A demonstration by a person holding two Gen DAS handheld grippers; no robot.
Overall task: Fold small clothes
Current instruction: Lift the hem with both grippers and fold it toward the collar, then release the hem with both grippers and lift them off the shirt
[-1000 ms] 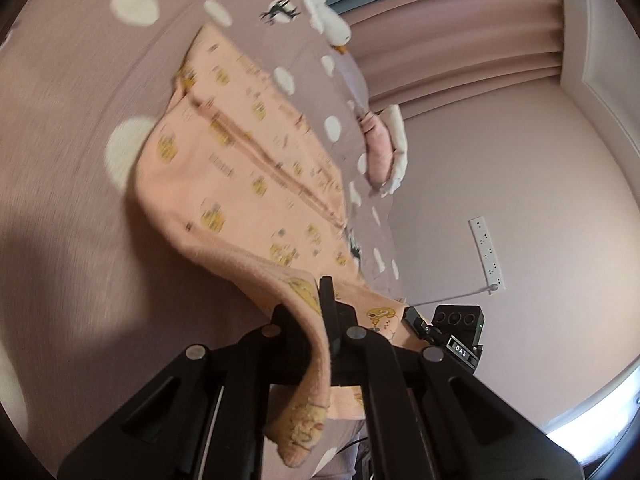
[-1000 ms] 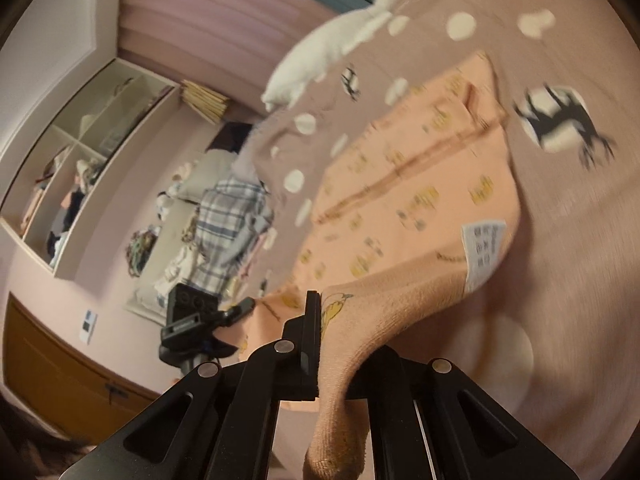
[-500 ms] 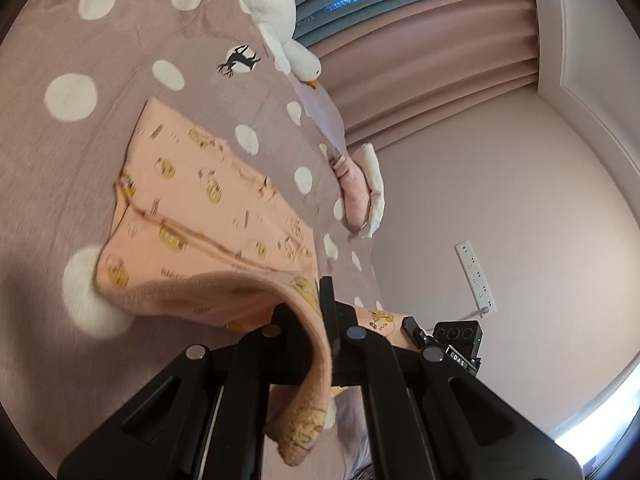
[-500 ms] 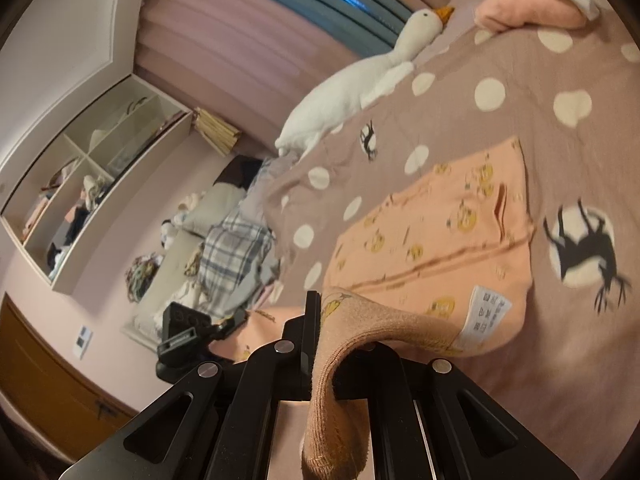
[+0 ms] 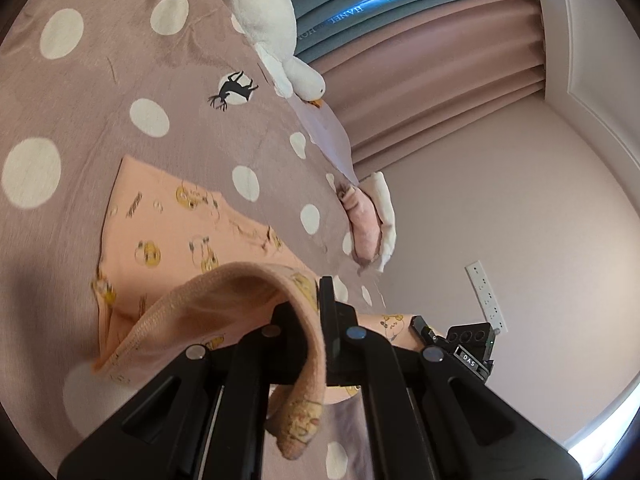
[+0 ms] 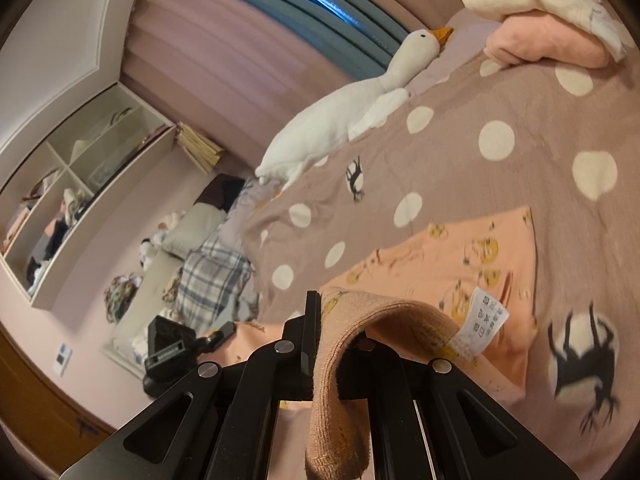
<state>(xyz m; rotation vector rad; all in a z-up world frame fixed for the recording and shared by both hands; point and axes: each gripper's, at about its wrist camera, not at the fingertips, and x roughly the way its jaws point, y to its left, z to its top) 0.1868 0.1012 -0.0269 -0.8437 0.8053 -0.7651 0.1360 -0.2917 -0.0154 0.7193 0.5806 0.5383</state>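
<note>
A small peach garment printed with yellow cartoon figures lies on a mauve polka-dot bedspread. My left gripper is shut on its ribbed edge and holds that edge lifted and curled over the flat part. My right gripper is shut on the same garment at another ribbed edge, also lifted and arched over the rest. A white care label hangs from the raised fold. The other gripper shows in each view, at the lower right and at the lower left.
A white plush goose lies at the far side of the bed. Folded pink and white cloth sits by the bed edge. Curtains, a wall with sockets, and open shelves surround the bed.
Both grippers have carried the held edges forward over the garment, toward its far end. The lifted fold now arches higher over the flat part, which looks shorter in both views.
</note>
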